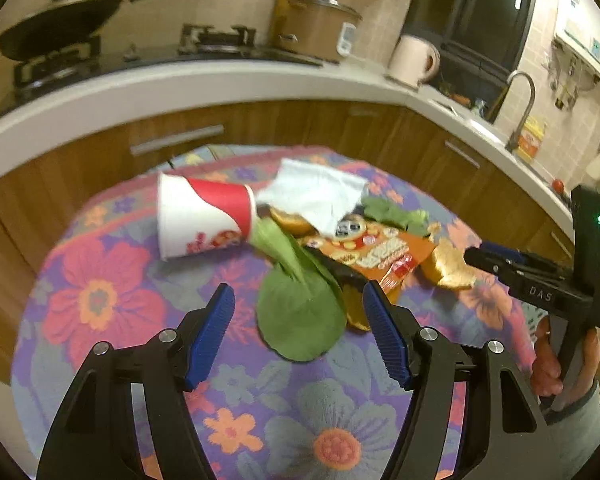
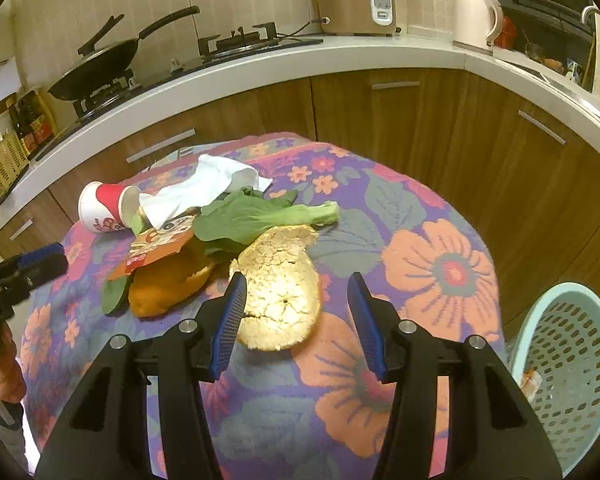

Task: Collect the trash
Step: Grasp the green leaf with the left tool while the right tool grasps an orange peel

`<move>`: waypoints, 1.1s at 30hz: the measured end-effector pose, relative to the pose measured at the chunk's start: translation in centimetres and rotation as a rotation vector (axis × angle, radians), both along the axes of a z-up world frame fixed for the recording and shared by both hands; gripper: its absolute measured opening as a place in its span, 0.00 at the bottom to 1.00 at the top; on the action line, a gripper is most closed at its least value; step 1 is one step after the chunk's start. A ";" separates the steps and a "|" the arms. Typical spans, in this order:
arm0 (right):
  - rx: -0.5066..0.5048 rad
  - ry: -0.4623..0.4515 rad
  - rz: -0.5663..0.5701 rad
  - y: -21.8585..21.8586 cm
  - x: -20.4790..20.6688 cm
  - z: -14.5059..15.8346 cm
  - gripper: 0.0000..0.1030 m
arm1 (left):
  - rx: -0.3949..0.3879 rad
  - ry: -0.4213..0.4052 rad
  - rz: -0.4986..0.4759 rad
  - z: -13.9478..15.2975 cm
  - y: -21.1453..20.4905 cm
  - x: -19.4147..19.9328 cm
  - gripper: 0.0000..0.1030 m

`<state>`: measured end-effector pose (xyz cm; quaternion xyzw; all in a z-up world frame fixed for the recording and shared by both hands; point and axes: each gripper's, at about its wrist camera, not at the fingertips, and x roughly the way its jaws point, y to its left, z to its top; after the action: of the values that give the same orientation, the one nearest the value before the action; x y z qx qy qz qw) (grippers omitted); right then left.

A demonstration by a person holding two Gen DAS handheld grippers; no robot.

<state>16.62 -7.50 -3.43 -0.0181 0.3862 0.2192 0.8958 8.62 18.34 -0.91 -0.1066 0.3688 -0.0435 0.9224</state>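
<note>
Trash: one cup point(image 1: 204, 220) | one napkin point(image 1: 316, 196) | two peels point(image 2: 280, 288) | both hand-held grippers point(image 1: 299, 320) point(image 2: 296, 312) agape, empty

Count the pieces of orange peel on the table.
2. One pale-side-up peel lies just ahead of the right tool; one orange-side-up peel sits partly under the snack wrapper. More may be hidden.

Heaped trash point(image 2: 220, 232) on floral cloth point(image 2: 440, 264)

"DAS" on right gripper point(image 1: 486, 258)
</note>
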 end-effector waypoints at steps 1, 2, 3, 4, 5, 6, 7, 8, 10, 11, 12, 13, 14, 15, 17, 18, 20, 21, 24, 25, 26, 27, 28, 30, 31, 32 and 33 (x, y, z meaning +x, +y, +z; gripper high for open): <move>0.000 0.002 0.000 0.1 0.1 -0.3 0.49 | 0.000 0.018 -0.011 -0.4 -0.2 0.5 0.63; -0.001 0.005 -0.002 0.2 0.2 -0.5 0.50 | 0.005 0.042 -0.011 -0.9 -0.4 1.3 0.63; -0.003 0.009 -0.003 0.3 0.3 -0.8 0.53 | 0.005 0.055 -0.009 -1.2 -0.5 1.9 0.62; -0.005 0.014 -0.002 0.4 0.4 -1.0 0.54 | 0.002 0.072 -0.010 -1.6 -0.6 2.5 0.61; -0.007 0.020 0.000 0.5 0.5 -1.3 0.54 | 0.000 0.096 -0.013 -2.0 -0.7 3.3 0.59; -0.008 0.021 0.001 0.6 0.6 -1.4 0.54 | 0.000 0.109 -0.016 -2.3 -0.8 3.9 0.56; -0.011 0.022 0.006 0.8 0.6 -1.5 0.54 | 0.003 0.131 -0.024 -2.7 -1.0 4.6 0.54; -0.013 0.021 0.012 0.9 0.6 -1.5 0.54 | 0.011 0.144 -0.026 -3.0 -1.1 4.9 0.53; -0.011 0.019 0.021 1.1 0.6 -1.5 0.56 | 0.027 0.167 -0.024 -3.5 -1.4 5.5 0.53; -0.011 0.019 0.024 1.2 0.7 -1.5 0.58 | 0.029 0.176 -0.023 -3.9 -1.5 5.7 0.53; -0.015 0.018 0.026 1.4 0.8 -1.5 0.59 | 0.034 0.179 -0.020 -4.1 -1.6 5.7 0.50; -0.021 0.019 0.031 1.6 0.9 -1.6 0.59 | 0.052 0.172 -0.013 -4.2 -1.6 5.6 0.46; -0.024 0.020 0.037 1.8 0.9 -1.6 0.59 | 0.062 0.172 -0.013 -4.2 -1.6 5.6 0.44; -0.029 0.021 0.043 2.0 1.0 -1.7 0.59 | 0.078 0.173 -0.010 -4.2 -1.6 5.5 0.38; -0.044 0.024 0.046 2.5 1.1 -1.8 0.59 | 0.103 0.173 -0.002 -4.2 -1.4 5.4 0.29; -0.049 0.025 0.047 2.6 1.1 -1.9 0.60 | 0.104 0.171 -0.001 -4.2 -1.3 5.3 0.24; -0.073 0.026 0.045 3.1 1.2 -2.1 0.60 | 0.107 0.167 0.014 -4.2 -0.9 5.0 0.14; -0.084 0.029 0.044 3.2 1.2 -2.2 0.60 | 0.100 0.163 0.019 -4.2 -0.6 4.8 0.12; -0.121 0.027 0.034 3.6 1.1 -2.5 0.60 | 0.077 0.155 0.025 -4.2 -0.3 4.2 0.08; -0.125 0.030 0.032 3.5 1.1 -2.6 0.59 | 0.073 0.151 0.023 -4.1 -0.3 3.9 0.07; -0.125 0.033 0.031 3.5 1.2 -2.7 0.59 | 0.068 0.147 0.018 -4.0 -0.3 3.6 0.07; -0.124 0.035 0.027 3.4 1.2 -2.7 0.55 | 0.069 0.145 0.014 -4.0 -0.5 3.3 0.07; -0.123 0.041 0.027 3.3 1.3 -2.8 0.46 | 0.070 0.143 0.012 -3.9 -0.6 3.0 0.07; -0.131 0.054 0.018 3.3 1.4 -3.0 0.32 | 0.069 0.130 0.001 -3.7 -1.0 2.3 0.07; -0.133 0.055 0.014 3.2 1.4 -3.1 0.28 | 0.074 0.125 0.002 -3.6 -1.1 2.0 0.07; -0.133 0.056 0.012 3.1 1.4 -3.1 0.26 | 0.080 0.118 0.003 -3.5 -1.2 1.7 0.07; -0.129 0.053 0.011 3.0 1.3 -3.0 0.23 | 0.077 0.112 0.003 -3.4 -1.2 1.4 0.07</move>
<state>17.91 -4.50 -6.45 -0.0722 0.4231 0.1990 0.8810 9.98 17.11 -4.27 -0.0739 0.4212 -0.0216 0.9037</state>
